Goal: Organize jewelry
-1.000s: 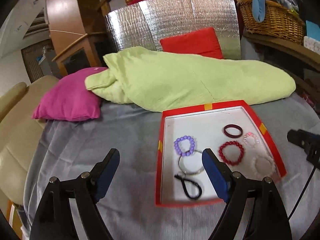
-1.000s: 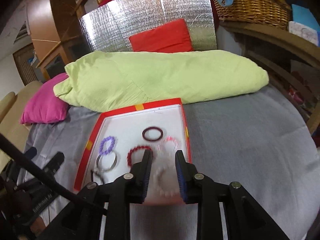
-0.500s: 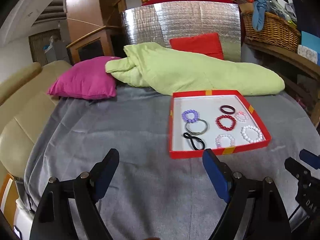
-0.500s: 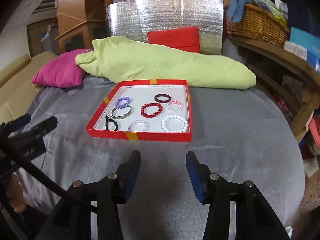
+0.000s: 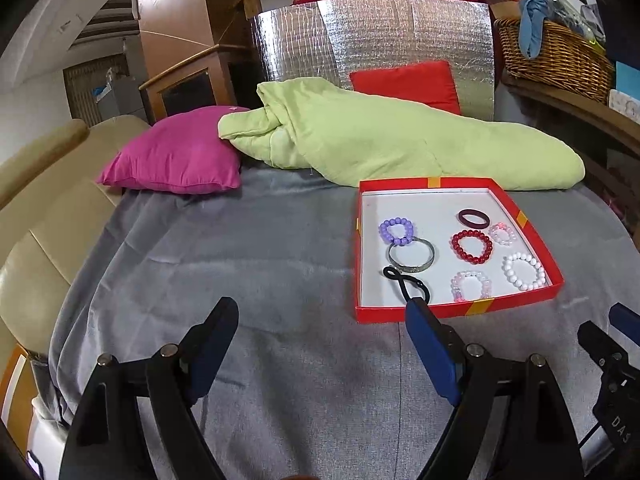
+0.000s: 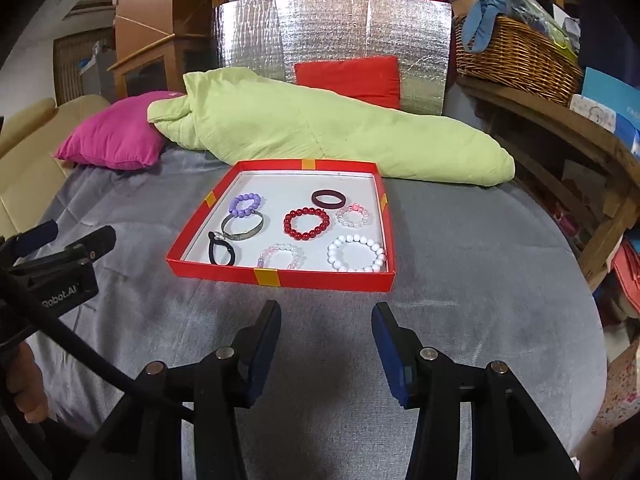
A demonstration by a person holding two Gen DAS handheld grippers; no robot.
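Observation:
A red tray [image 5: 424, 314] with a white floor lies on the grey bedspread. It holds several bracelets: purple beads [image 6: 245, 204], a silver bangle [image 6: 243, 227], a black hair tie [image 6: 222, 250], a dark maroon ring [image 6: 329, 199], red beads [image 6: 306, 223], white beads [image 6: 357, 253] and two pale pink ones. My left gripper [image 5: 320, 312] hovers wide open over the cloth, short of the tray's near left corner. My right gripper [image 6: 326, 314] is open and empty just in front of the tray's near wall [image 6: 320, 278].
A light green quilt [image 6: 320, 136] lies behind the tray, with a magenta pillow [image 5: 176, 156] to its left and a red cushion [image 6: 348, 78] against a silver foil panel. A wicker basket [image 6: 516, 56] sits on a wooden shelf at the right. A beige sofa [image 5: 36, 216] borders the left.
Both grippers pulled back from the tray toward the near edge. The right jaws widened, and the white bead bracelet that was between them now lies in the tray.

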